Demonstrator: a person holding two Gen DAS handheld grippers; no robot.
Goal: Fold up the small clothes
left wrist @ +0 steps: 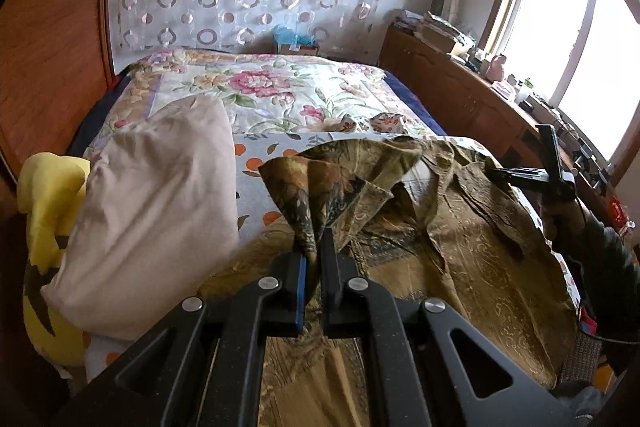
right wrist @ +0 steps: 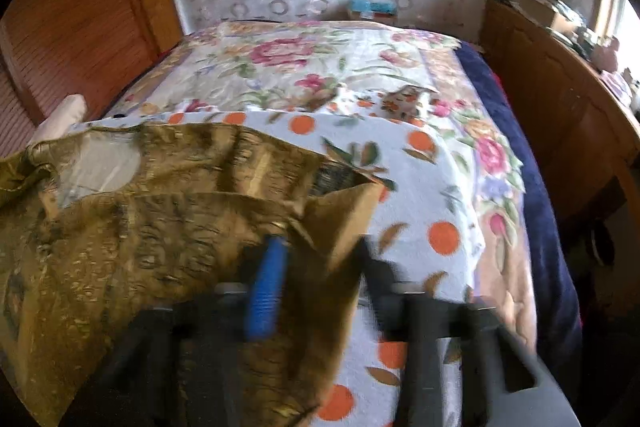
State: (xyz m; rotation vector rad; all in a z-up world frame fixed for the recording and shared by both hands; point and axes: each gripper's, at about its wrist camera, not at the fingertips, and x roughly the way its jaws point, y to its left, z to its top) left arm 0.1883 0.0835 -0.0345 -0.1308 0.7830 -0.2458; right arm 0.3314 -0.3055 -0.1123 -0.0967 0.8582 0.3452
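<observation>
The left gripper (left wrist: pixel 314 255) has its jaws clamped on a bunched corner of the olive-gold patterned garment (left wrist: pixel 460 239), and that corner fans upward just ahead of the jaws. The rest of the garment spreads to the right of those jaws and beneath them, lying on the orange-dotted blanket (left wrist: pixel 256 163) that covers the near part of the bed (left wrist: pixel 280 87). Left of the left jaws sits a beige pillow (left wrist: pixel 160 207), with a yellow cloth (left wrist: pixel 48 195) beyond its far side. In the right wrist view the picture is blurred; the right gripper (right wrist: pixel 316 259) shows a blue pad (right wrist: pixel 266 291) against the garment's edge (right wrist: pixel 180 227), and the other finger (right wrist: pixel 376 275) looks set apart from it, with a flap of cloth hanging between the jaws. The garment stretches left of these jaws, the dotted blanket (right wrist: pixel 420 187) right of them and ahead
</observation>
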